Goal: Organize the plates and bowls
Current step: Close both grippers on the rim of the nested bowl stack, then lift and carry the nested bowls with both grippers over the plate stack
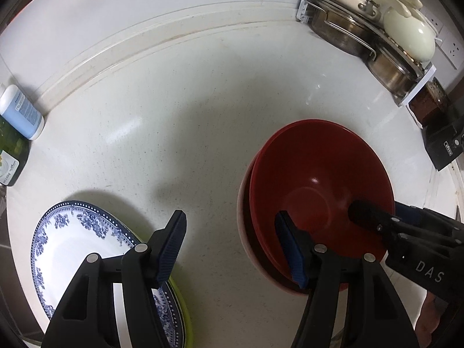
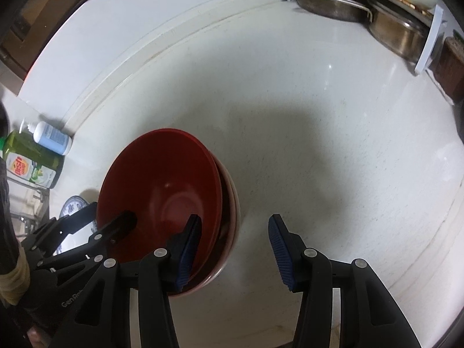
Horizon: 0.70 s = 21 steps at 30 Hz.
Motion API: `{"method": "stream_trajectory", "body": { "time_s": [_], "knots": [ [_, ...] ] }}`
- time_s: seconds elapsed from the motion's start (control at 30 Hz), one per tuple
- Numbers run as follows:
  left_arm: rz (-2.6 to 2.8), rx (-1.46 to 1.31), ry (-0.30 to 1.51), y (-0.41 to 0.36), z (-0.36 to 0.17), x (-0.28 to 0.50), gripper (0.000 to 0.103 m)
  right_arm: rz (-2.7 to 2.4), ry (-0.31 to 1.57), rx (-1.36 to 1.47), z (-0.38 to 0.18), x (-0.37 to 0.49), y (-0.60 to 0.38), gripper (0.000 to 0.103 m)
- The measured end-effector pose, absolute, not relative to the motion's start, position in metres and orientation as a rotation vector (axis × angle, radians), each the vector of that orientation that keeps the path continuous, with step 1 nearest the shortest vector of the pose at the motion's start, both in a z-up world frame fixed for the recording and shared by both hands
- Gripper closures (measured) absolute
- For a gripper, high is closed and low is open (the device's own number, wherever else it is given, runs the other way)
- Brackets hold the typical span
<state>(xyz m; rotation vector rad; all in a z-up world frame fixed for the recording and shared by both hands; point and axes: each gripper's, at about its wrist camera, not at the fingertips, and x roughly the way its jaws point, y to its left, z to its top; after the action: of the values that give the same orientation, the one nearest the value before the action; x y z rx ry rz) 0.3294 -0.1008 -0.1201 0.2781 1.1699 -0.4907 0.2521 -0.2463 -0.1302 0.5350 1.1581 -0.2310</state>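
Down at the pale surface [image 1: 179, 133], both claws hang released over a stack of red bowls.

Left claw [image 1: 230, 245] stands open with bare surface between its blue pads; its right finger reaches over the near rim of the top red bowl [image 1: 316, 174], its left finger over the blue-and-white floral plate [image 1: 72, 249] (which lies on a yellow-green plate [image 1: 182, 304] whose edge peeks out). Right claw [image 2: 235, 252] is likewise open, gripping nothing: its left pad overlaps the bowl's right rim, its right pad hangs over bare surface. That top bowl is nested, slightly askew, in another red bowl beneath. A rack of steel pans [image 1: 362, 34] stands at the back wall, soap bottles [image 2: 43, 150] to the left.
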Motion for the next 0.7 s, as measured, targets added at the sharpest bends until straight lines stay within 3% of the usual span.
{"method": "stream_trajectory", "body": {
  "time_s": [0.1,0.17,0.37,0.7],
  "knots": [
    [-0.496,0.268,1.186,-0.103,-0.123,0.330,0.050,-0.221,1.171,0.542,-0.133,0.254,-0.245,0.055],
    [-0.504,0.268,1.201,-0.106,-0.125,0.329,0.059,-0.202,1.184,0.555,-0.135,0.256,-0.245,0.062],
    [-0.552,0.225,1.252,-0.108,-0.129,0.329,0.077,-0.178,1.209,0.577,-0.142,0.257,-0.244,0.073],
    [-0.551,0.214,1.268,-0.112,-0.129,0.329,0.078,-0.191,1.213,0.561,-0.143,0.260,-0.241,0.075]
  ]
}}
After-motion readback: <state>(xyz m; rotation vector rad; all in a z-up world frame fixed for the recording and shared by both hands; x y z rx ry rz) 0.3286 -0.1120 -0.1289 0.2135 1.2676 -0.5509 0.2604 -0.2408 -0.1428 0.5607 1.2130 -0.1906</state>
